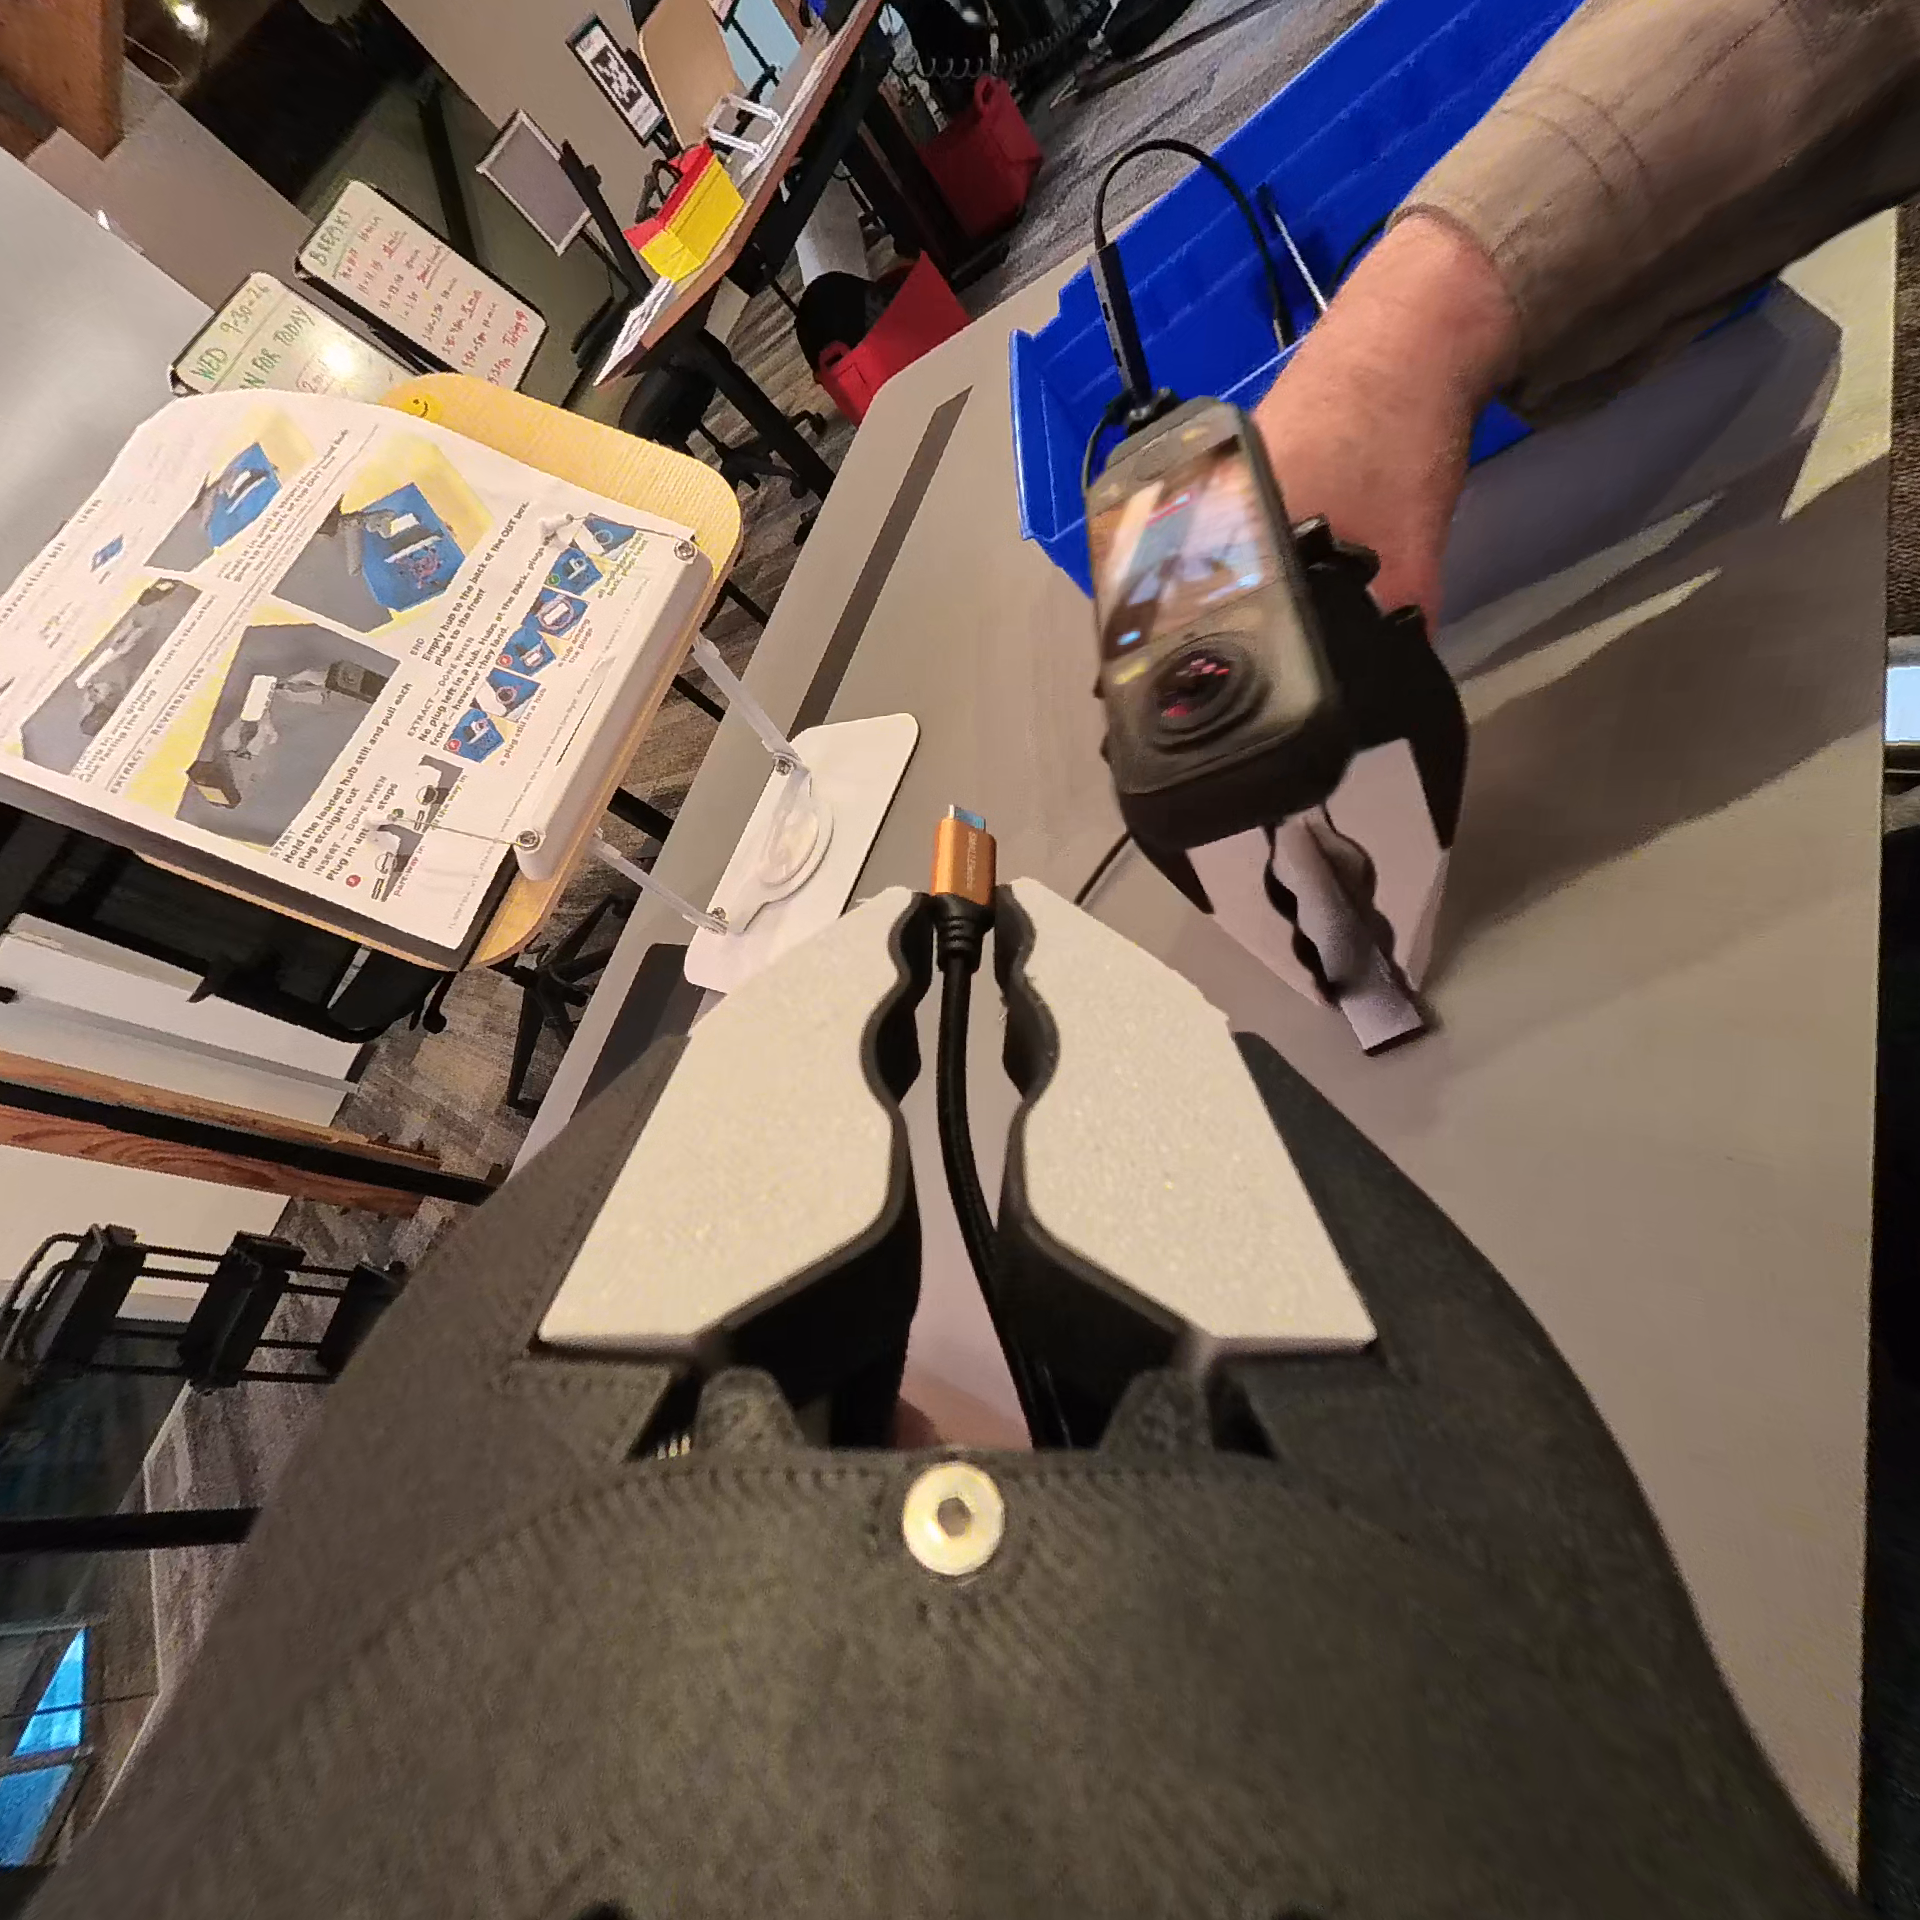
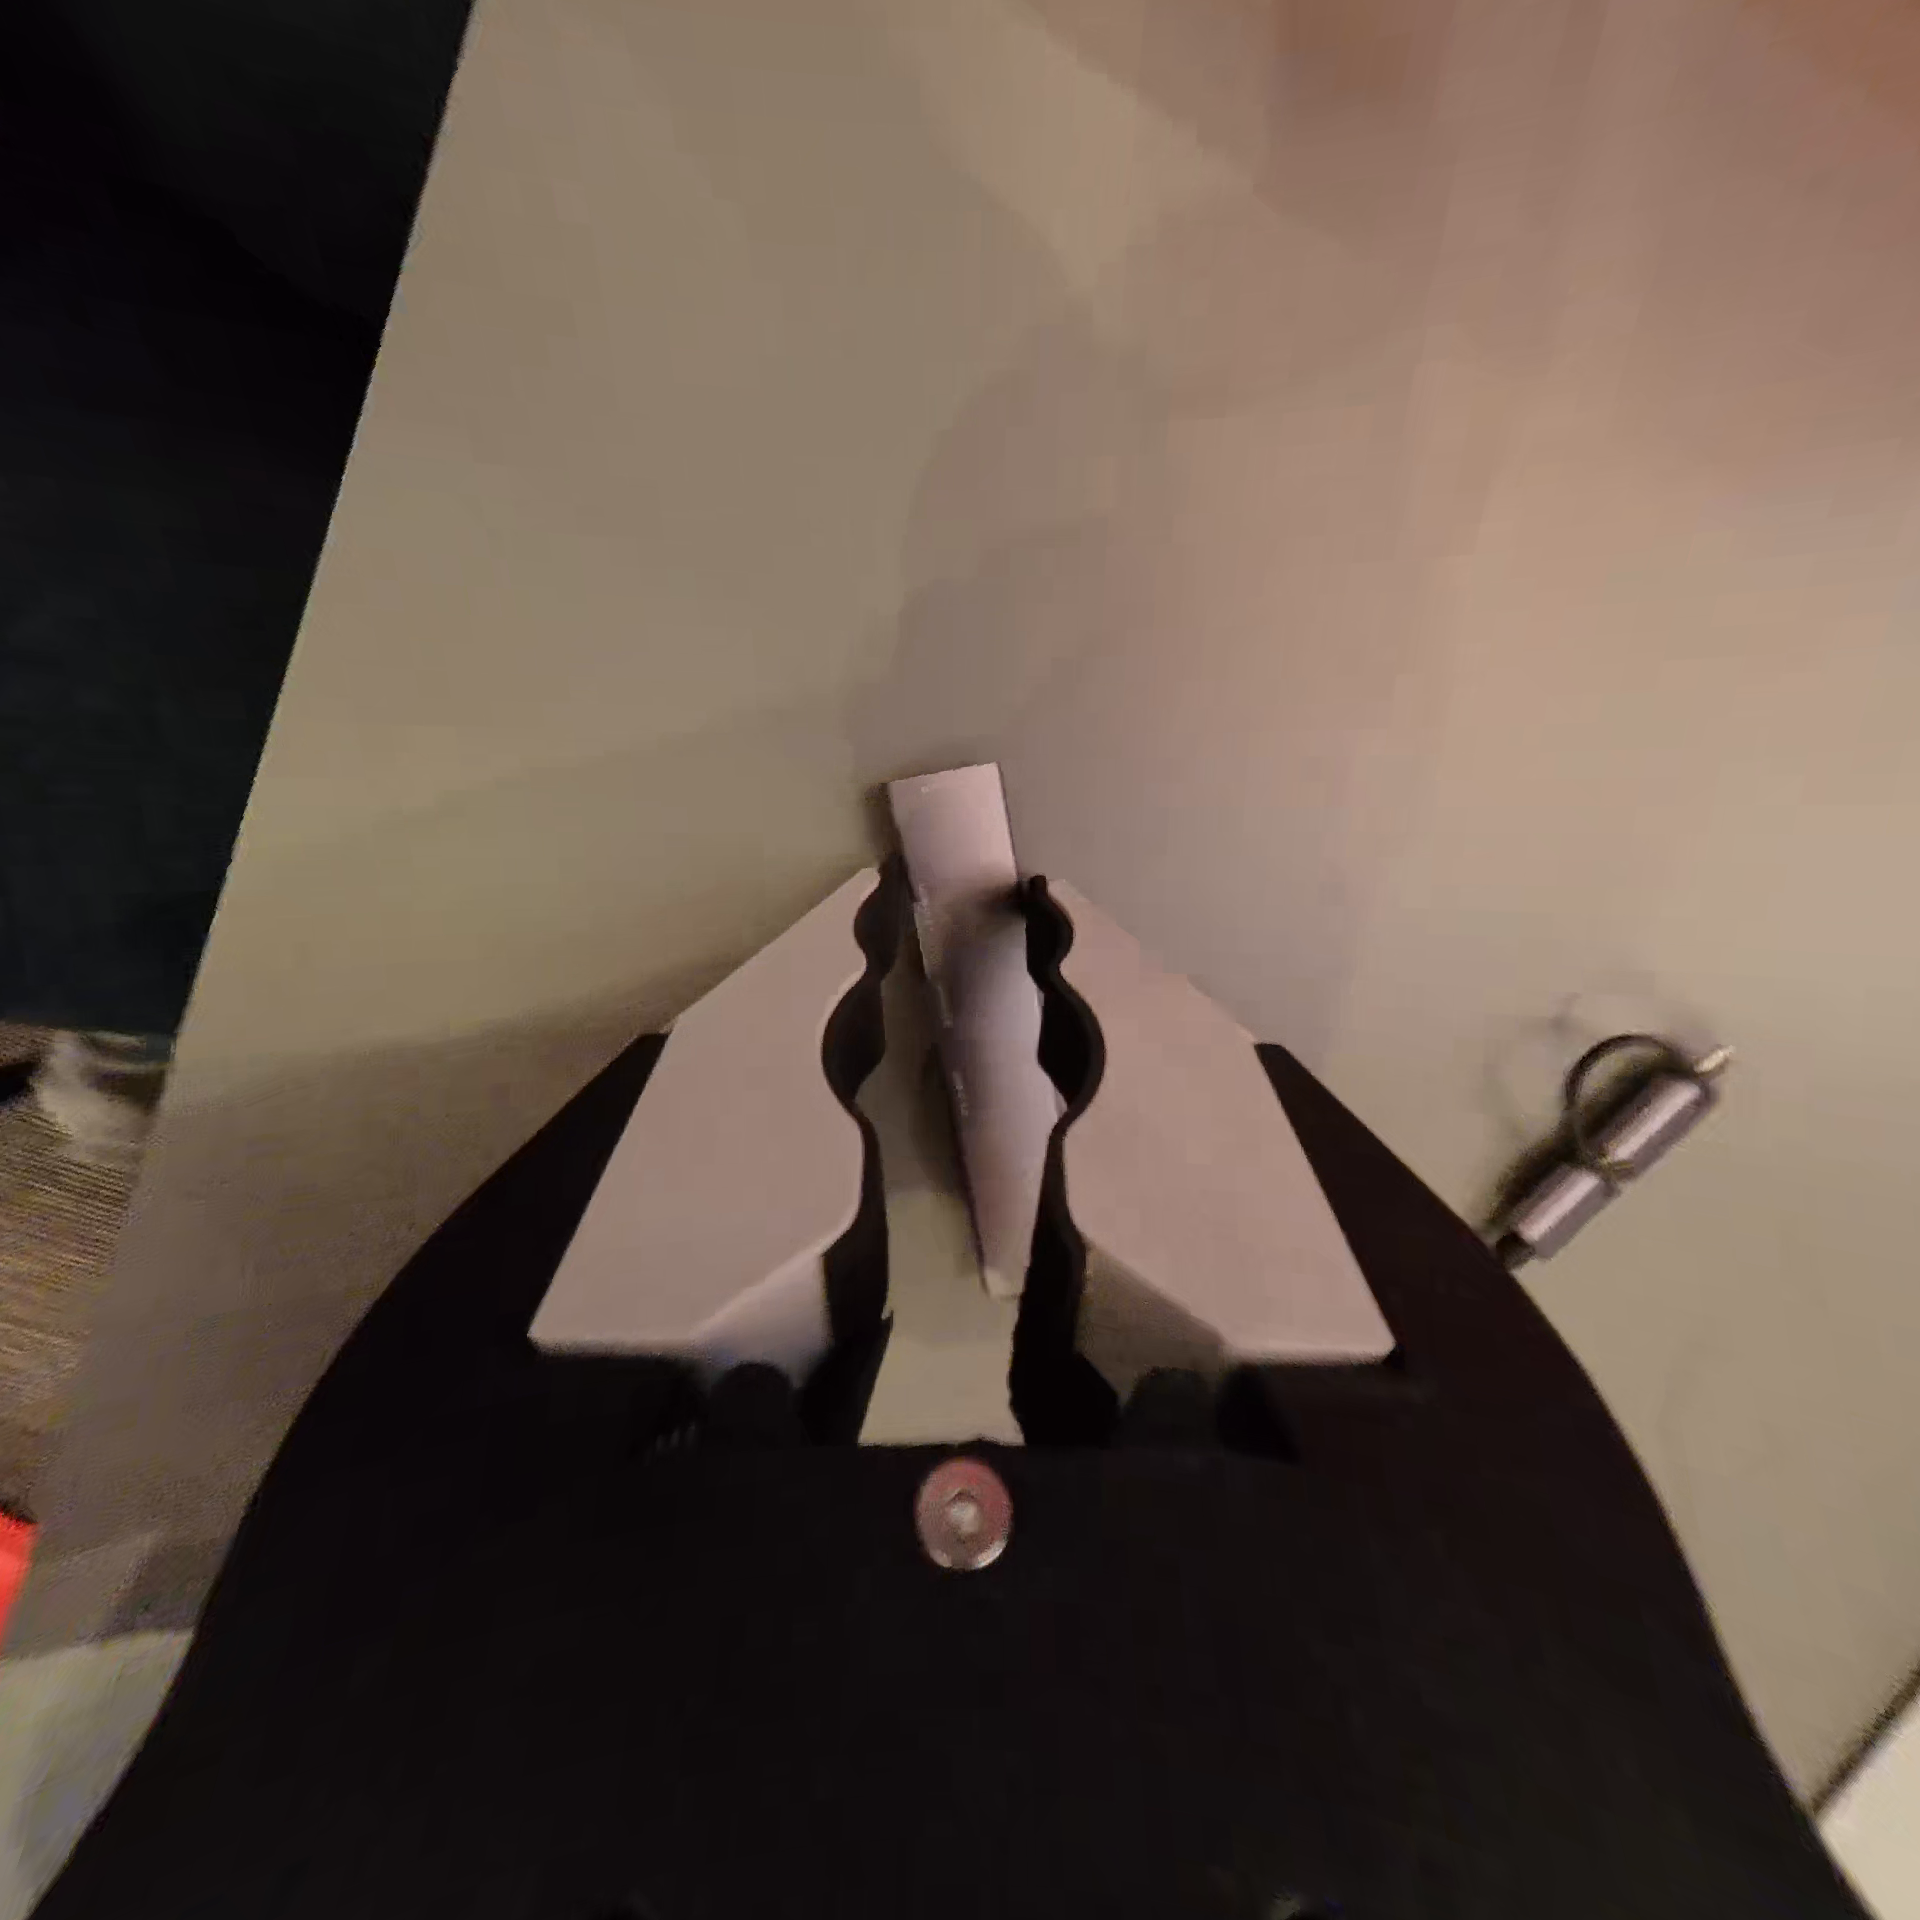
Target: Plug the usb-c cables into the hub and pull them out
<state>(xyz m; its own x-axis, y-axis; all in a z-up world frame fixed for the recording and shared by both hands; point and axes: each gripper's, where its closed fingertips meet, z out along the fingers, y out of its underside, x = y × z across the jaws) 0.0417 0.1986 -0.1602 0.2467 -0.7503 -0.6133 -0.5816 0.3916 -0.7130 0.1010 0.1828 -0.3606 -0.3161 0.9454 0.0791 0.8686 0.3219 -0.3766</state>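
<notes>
Left wrist view shows the left gripper clenched on a black braided usb-c cable with a copper-coloured metal plug; the plug juts forward just past the fingertips, and the cord runs back between the fingers. Off to the right, the right gripper points down at the grey table, pinching a slim grey slab-shaped hub whose lower end touches or nearly touches the tabletop. Right wrist view confirms it: the hub sits tilted between the fingers, gripped mainly near the tips, its far end poking beyond them. Plug and hub are well apart, so I judge no insertion is made yet; aligning, plugging in and pulling out all remain. Another small grey cable adapter lies on the table nearby.
</notes>
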